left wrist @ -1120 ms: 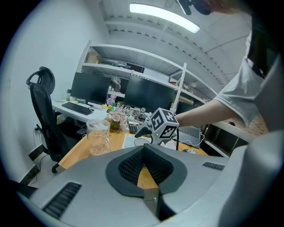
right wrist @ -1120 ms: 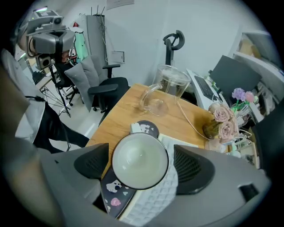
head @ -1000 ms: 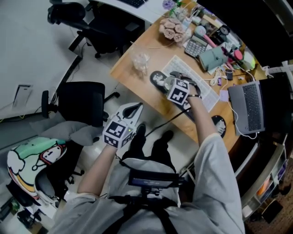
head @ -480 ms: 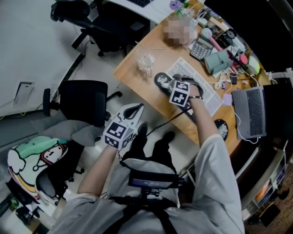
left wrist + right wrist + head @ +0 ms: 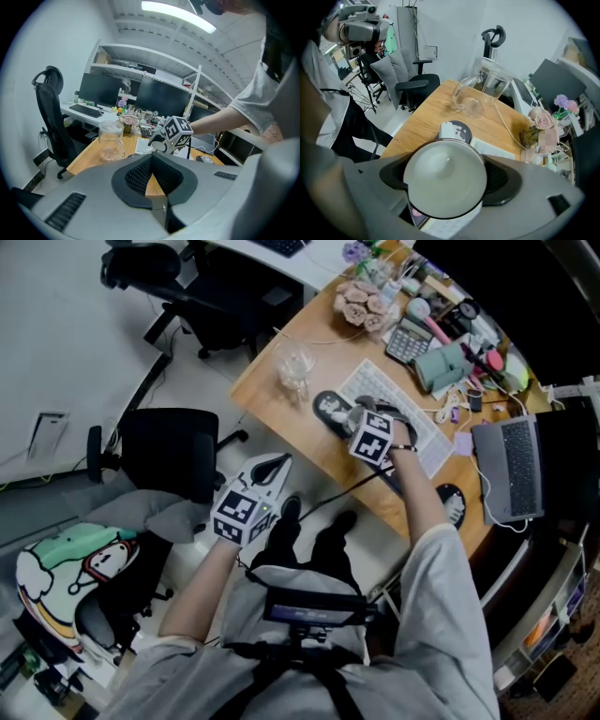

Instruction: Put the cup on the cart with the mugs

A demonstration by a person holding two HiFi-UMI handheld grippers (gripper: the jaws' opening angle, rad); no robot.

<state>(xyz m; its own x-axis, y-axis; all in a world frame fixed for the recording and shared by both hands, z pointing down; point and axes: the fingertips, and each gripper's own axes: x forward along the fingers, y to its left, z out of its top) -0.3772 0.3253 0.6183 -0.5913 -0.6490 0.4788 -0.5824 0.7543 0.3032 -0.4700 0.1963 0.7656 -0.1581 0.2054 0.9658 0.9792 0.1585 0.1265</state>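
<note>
My right gripper (image 5: 360,414) is over the wooden desk (image 5: 277,396), near the white keyboard (image 5: 418,425). It is shut on a white cup (image 5: 444,181), whose open mouth faces the right gripper view's camera between the two dark pads (image 5: 504,179). My left gripper (image 5: 273,466) hangs lower, off the desk's near edge above the person's lap. Its jaws (image 5: 152,178) are shut together with nothing between them. The right gripper's marker cube (image 5: 177,131) shows in the left gripper view. No cart or mugs are in view.
A clear glass pitcher (image 5: 293,363) stands near the desk's left corner, also seen as the pitcher (image 5: 486,87). A round picture pad (image 5: 329,406), a calculator (image 5: 410,337), flowers (image 5: 361,302) and a laptop (image 5: 514,465) crowd the desk. Black office chairs (image 5: 169,452) stand to the left.
The right gripper with the cup has drifted very slightly to the right over the keyboard's edge. The left gripper has stayed where it was.
</note>
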